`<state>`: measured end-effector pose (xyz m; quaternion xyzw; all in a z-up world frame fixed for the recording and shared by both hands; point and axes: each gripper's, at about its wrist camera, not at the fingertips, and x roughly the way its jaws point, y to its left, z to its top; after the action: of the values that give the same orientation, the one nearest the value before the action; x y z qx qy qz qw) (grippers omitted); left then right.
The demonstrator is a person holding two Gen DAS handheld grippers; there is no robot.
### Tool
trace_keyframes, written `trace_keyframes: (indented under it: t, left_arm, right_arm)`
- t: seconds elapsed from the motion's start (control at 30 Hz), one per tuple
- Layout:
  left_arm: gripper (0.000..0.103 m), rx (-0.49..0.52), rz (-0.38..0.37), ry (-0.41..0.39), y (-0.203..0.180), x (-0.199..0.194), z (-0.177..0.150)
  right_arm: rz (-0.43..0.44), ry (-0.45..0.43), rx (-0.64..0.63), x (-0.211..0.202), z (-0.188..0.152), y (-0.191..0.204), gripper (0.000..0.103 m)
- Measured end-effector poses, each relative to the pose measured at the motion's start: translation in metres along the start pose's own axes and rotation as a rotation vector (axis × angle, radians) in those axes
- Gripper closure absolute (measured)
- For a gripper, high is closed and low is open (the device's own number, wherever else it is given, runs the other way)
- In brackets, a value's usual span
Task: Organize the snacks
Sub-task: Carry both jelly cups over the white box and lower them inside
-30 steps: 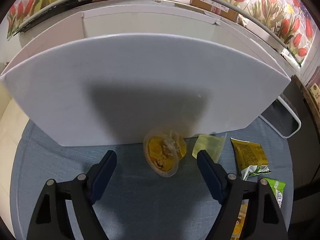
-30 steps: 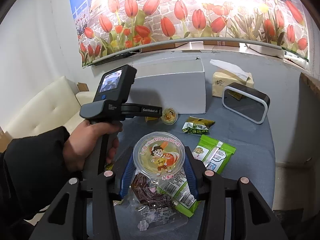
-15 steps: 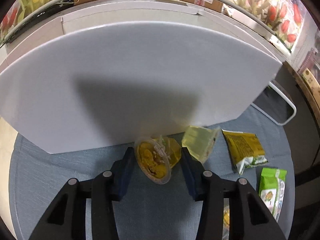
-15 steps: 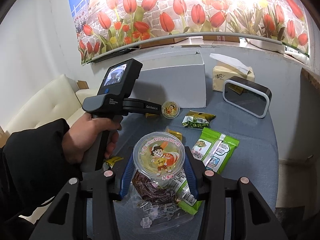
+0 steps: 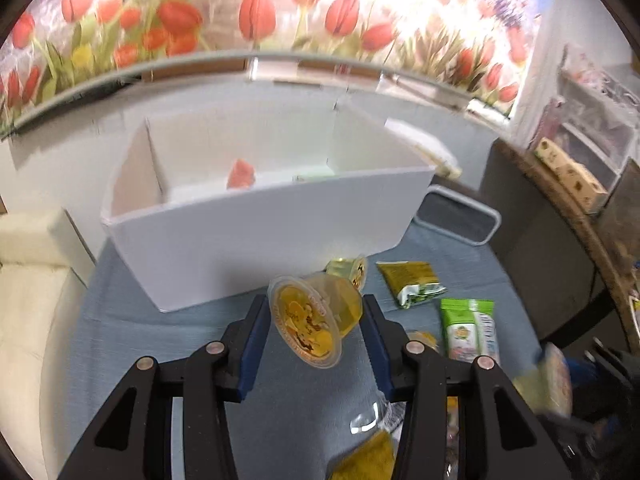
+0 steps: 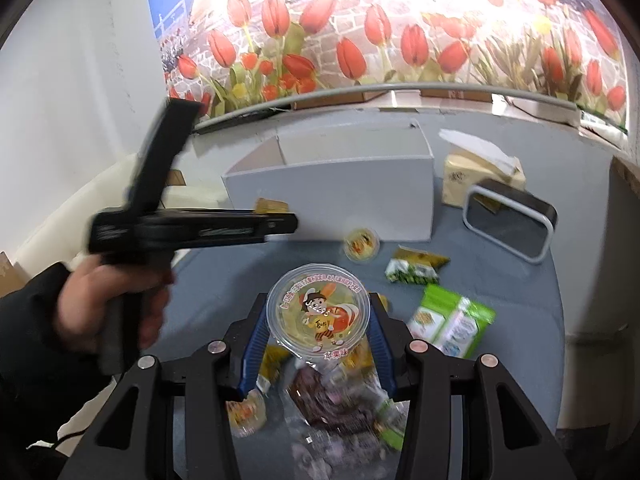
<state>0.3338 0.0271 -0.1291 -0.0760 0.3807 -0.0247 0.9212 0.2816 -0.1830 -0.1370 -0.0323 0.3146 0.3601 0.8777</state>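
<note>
Left wrist: we see left gripper (image 5: 316, 330) jaws clamping small jelly cup (image 5: 310, 322); right gripper (image 6: 318, 338) jaws clamp large jelly cup (image 6: 318, 312).

left wrist: close, downward | right wrist: likewise | shared: white box (image 5: 256, 236)

tulip mural (image 6: 400, 40) on wall | tissue box (image 6: 476, 178) behind mirror-like stand (image 6: 510, 226), possibly touching | cream sofa (image 5: 24, 280)

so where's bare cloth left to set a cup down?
Free: blue cloth left of the left gripper, along the white box front. Crowded: right side, green packets, olive packet, jelly cup.
</note>
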Motion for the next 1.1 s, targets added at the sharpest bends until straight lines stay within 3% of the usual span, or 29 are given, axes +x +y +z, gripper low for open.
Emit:
trace_keyframes:
  t: [0.23, 0.43, 0.63, 0.9, 0.93, 0.97, 1.03, 1.07, 1.1]
  left_arm:
    - [0.053, 0.023, -0.02, -0.106, 0.011, -0.051, 0.023]
    - [0.053, 0.017, -0.048, -0.145, 0.034, -0.058, 0.057]
    - [0.053, 0.015, -0.046, -0.132, 0.055, -0.035, 0.087]
    - [0.052, 0.071, 0.02, -0.08, 0.071, 0.014, 0.12]
    - [0.048, 0.073, 0.024, -0.064, 0.073, 0.02, 0.122]
    - [0.026, 0.07, 0.029, -0.038, 0.075, 0.027, 0.124]
    - [0.0, 0.061, 0.07, -0.03, 0.08, 0.035, 0.123]
    - [0.0, 0.067, 0.058, -0.038, 0.08, 0.034, 0.122]
    - [0.0, 0.074, 0.038, -0.03, 0.081, 0.035, 0.121]
  right_arm:
    - [-0.011, -0.04, -0.026, 0.018, 0.043, 0.01, 0.053]
    - [-0.02, -0.084, -0.02, 0.036, 0.093, 0.011, 0.053]
    - [-0.067, -0.071, -0.029, 0.079, 0.144, 0.009, 0.053]
    - [-0.142, 0.006, -0.037, 0.135, 0.171, -0.008, 0.052]
    - [-0.141, 0.009, -0.03, 0.138, 0.172, -0.011, 0.052]
    - [-0.137, 0.023, -0.02, 0.143, 0.173, -0.015, 0.049]
    - [-0.172, 0.047, -0.016, 0.15, 0.174, -0.021, 0.018]
    - [-0.181, 0.024, -0.009, 0.148, 0.173, -0.024, 0.004]
    - [-0.178, -0.017, 0.011, 0.143, 0.172, -0.028, 0.004]
